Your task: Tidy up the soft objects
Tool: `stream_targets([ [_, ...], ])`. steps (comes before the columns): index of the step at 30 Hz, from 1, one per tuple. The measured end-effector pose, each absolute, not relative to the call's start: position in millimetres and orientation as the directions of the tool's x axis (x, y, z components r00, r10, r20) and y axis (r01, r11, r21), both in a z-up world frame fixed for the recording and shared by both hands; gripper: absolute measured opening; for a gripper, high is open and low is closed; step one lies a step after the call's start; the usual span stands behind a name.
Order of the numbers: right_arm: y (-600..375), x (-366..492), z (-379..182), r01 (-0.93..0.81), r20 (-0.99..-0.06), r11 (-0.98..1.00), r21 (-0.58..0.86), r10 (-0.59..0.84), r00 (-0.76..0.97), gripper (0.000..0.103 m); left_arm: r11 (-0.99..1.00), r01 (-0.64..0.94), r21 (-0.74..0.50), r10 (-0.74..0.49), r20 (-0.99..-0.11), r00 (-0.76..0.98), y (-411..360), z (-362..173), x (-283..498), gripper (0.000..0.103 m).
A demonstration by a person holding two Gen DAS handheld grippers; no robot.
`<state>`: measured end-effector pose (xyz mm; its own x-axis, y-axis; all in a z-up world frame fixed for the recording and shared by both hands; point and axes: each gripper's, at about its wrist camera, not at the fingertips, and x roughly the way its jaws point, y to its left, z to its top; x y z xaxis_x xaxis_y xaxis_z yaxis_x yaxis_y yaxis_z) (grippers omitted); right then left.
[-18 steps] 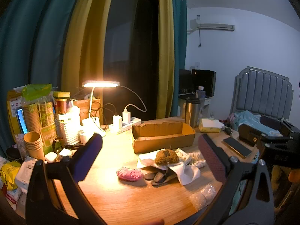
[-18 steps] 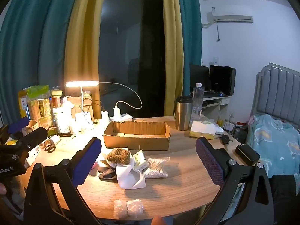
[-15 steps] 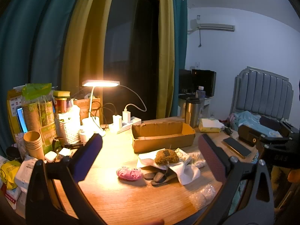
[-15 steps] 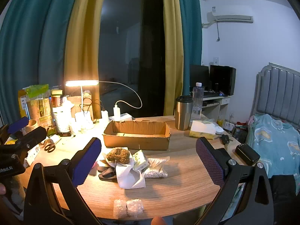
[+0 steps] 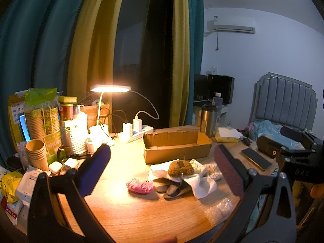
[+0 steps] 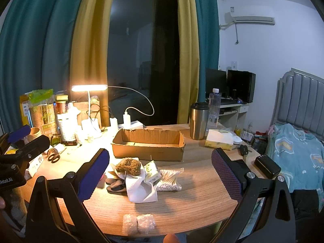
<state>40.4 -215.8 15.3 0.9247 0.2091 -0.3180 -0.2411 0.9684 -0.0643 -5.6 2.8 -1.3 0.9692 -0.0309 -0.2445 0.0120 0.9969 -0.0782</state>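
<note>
Nothing has changed since half a second ago: left claw (image 5: 162, 168) and right claw (image 6: 160, 170) both gape empty above the tabletop's (image 6: 202, 200) near edge, soft pile (image 6: 139, 176) mid-tabletop before the box (image 6: 148, 148), sorting not begun.

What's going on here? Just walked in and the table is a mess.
A person holds two tongs over the wooden table, both wide open and empty. The left tongs and right tongs face a pile of soft things: a brown plush, a pink plush, small slippers. The cardboard box behind looks empty.
</note>
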Motion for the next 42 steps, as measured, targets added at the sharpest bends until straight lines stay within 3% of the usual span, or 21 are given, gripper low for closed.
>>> stream_targets([
  [42,-209.9,38.7,7.9,-0.255,-0.332,0.964,-0.074,0.217,0.918,0.102,0.997,0.009,-0.081,-0.030,-0.254,0.967,2.4,-1.5,-4.5,0.103],
])
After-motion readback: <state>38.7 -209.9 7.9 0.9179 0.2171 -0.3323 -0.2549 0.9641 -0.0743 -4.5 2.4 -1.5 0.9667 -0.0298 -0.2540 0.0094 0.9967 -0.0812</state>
